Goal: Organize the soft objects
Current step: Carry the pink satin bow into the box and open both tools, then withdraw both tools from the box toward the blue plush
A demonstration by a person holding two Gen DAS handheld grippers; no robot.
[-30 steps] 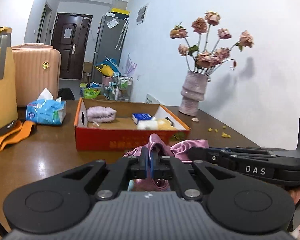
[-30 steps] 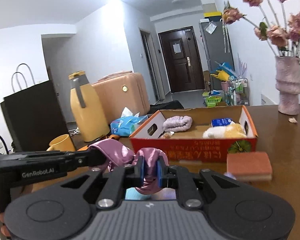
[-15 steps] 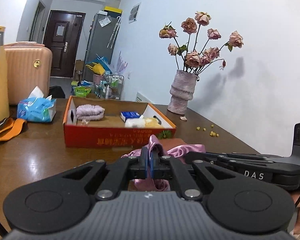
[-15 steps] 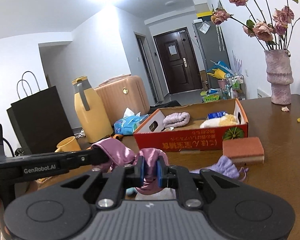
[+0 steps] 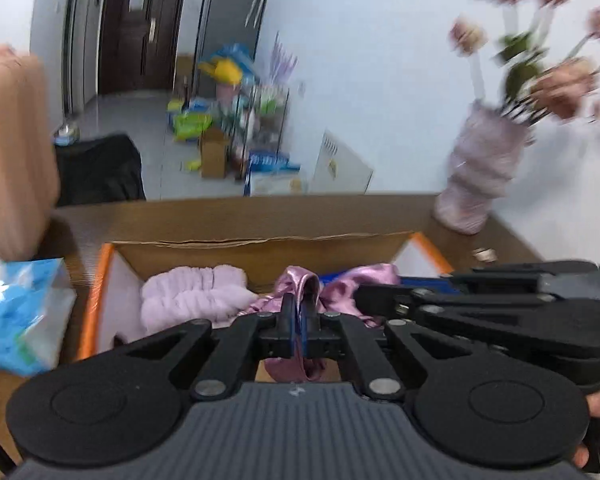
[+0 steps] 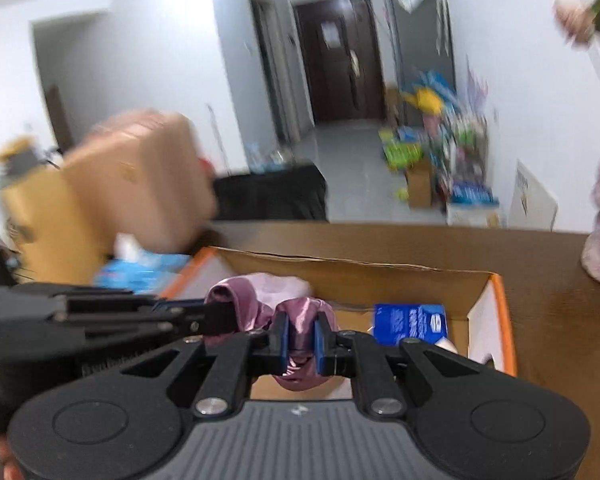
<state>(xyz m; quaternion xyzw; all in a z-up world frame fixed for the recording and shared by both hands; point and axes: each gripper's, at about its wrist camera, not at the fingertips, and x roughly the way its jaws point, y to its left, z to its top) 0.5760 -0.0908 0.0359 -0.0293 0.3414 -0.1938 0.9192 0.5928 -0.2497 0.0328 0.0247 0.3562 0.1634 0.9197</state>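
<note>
A pink satin cloth (image 5: 364, 276) is held between both grippers over the open orange cardboard box (image 5: 100, 276). My left gripper (image 5: 299, 312) is shut on one end of the cloth. My right gripper (image 6: 300, 330) is shut on the other end of the pink satin cloth (image 6: 300, 320), above the box (image 6: 500, 312). A fluffy lilac towel (image 5: 192, 294) lies in the box at the left. A blue packet (image 6: 410, 322) lies in the box at the right. The box floor under the cloth is mostly hidden.
A blue tissue pack (image 5: 16, 308) lies left of the box. A pink vase of dried roses (image 5: 480, 176) stands at the right on the brown table (image 6: 420, 244). A peach suitcase (image 6: 140, 176) and yellow jug (image 6: 32, 208) stand at the left.
Both grippers have carried the satin cloth forward from in front of the box to above its inside. The view is now motion-blurred and tilted downward.
</note>
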